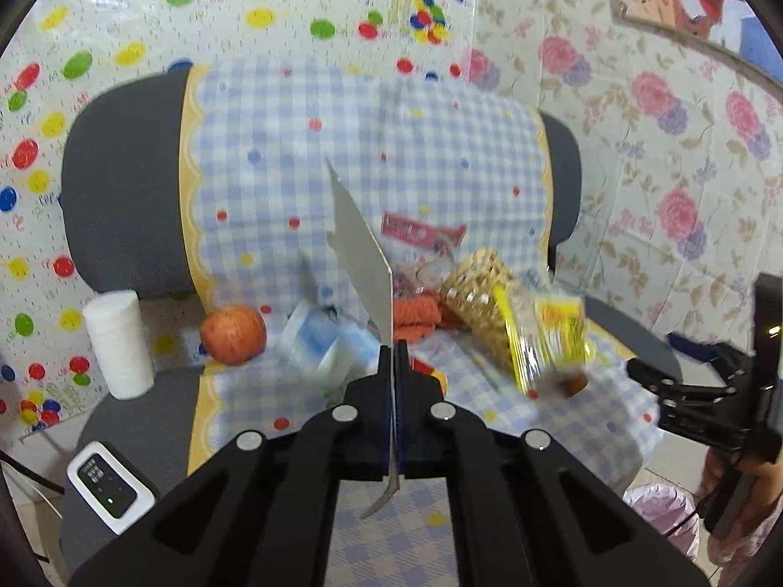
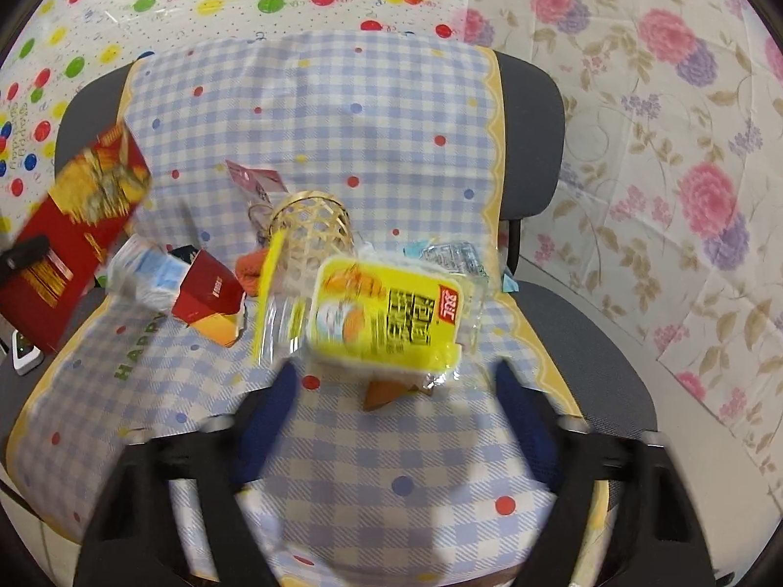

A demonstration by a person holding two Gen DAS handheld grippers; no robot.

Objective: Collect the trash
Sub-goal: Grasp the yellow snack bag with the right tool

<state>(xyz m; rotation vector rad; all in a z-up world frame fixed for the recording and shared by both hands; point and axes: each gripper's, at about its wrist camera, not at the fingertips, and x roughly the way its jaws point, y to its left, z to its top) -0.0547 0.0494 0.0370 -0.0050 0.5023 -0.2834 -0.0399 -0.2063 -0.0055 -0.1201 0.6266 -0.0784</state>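
My left gripper [image 1: 393,347] is shut on a flat piece of cardboard [image 1: 362,264], which I see edge-on with its grey back showing. The right wrist view shows the same cardboard [image 2: 73,225] from its red and gold printed side, lifted at the left of the chair. My right gripper [image 2: 396,391] is open, its blue pads [image 2: 274,411] spread wide just short of a yellow noodle packet [image 2: 386,318] in clear wrap. The packet [image 1: 548,337] lies on the checked cloth [image 2: 372,464] and nothing presses on it.
On the cloth-covered chair lie a woven basket [image 2: 310,225] on its side, a small red box [image 2: 210,293], a crumpled blue-white packet [image 1: 318,337], a red wrapper [image 1: 421,232] and an apple [image 1: 232,335]. A white roll [image 1: 117,342] and a white device [image 1: 110,484] sit at the left. A pink-lined bin [image 1: 660,508] stands lower right.
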